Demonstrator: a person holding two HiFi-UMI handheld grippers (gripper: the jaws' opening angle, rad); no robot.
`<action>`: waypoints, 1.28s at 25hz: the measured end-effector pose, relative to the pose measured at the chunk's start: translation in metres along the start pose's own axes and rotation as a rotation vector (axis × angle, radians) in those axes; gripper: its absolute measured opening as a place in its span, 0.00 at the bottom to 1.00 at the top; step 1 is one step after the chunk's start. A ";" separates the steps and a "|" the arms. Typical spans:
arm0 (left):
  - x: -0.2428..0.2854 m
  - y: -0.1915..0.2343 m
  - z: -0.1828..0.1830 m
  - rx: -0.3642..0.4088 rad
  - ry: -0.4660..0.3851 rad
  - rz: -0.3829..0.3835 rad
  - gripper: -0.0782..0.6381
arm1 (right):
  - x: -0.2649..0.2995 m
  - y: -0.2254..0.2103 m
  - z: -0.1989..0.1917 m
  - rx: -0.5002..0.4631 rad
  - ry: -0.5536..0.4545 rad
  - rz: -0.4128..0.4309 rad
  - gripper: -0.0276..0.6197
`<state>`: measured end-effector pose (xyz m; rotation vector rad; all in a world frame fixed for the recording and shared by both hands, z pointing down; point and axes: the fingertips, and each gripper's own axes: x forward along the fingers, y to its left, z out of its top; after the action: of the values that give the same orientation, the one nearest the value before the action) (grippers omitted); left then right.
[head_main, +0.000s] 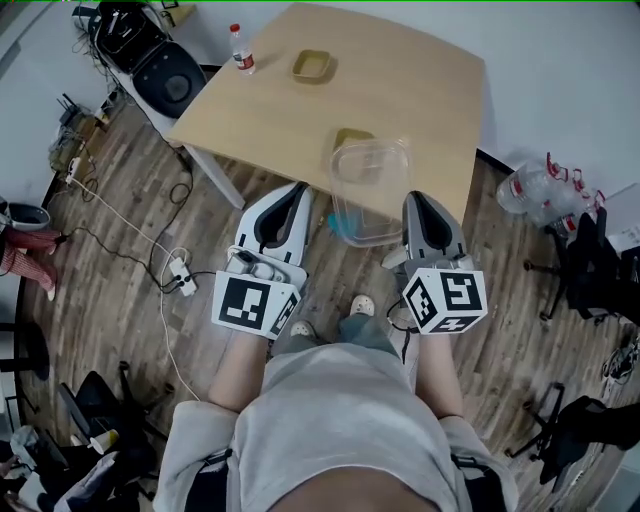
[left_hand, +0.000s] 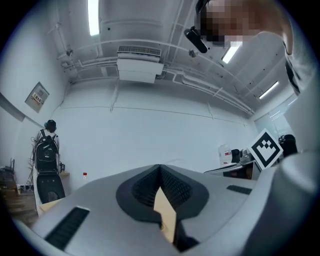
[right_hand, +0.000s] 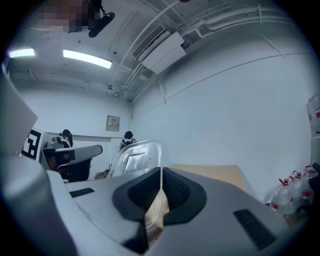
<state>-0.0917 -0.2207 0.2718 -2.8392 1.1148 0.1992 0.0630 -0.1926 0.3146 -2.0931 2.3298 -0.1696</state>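
clear plastic container (head_main: 370, 180) pinched by its rim between right gripper (head_main: 417, 200) jaws.

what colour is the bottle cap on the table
The bottle cap is red; head view shows it best.

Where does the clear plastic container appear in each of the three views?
Head view: the clear container is at centre, over the wooden table's near edge.
Left gripper view: not in it.
Right gripper view: left of centre, rising at the tip of the closed jaws.
Shared landmark: the wooden table, right of centre in the right gripper view, a small lower-left patch in the left one.
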 end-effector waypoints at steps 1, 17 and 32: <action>-0.004 -0.001 0.000 -0.001 -0.001 -0.010 0.13 | -0.006 0.004 0.000 0.000 -0.007 -0.011 0.08; -0.044 -0.013 0.006 -0.020 -0.008 -0.120 0.13 | -0.071 0.037 0.003 0.011 -0.099 -0.131 0.08; -0.051 -0.009 0.013 -0.020 -0.023 -0.134 0.13 | -0.072 0.048 0.006 -0.010 -0.111 -0.143 0.08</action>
<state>-0.1237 -0.1785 0.2673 -2.9072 0.9183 0.2342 0.0241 -0.1165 0.3000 -2.2131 2.1251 -0.0406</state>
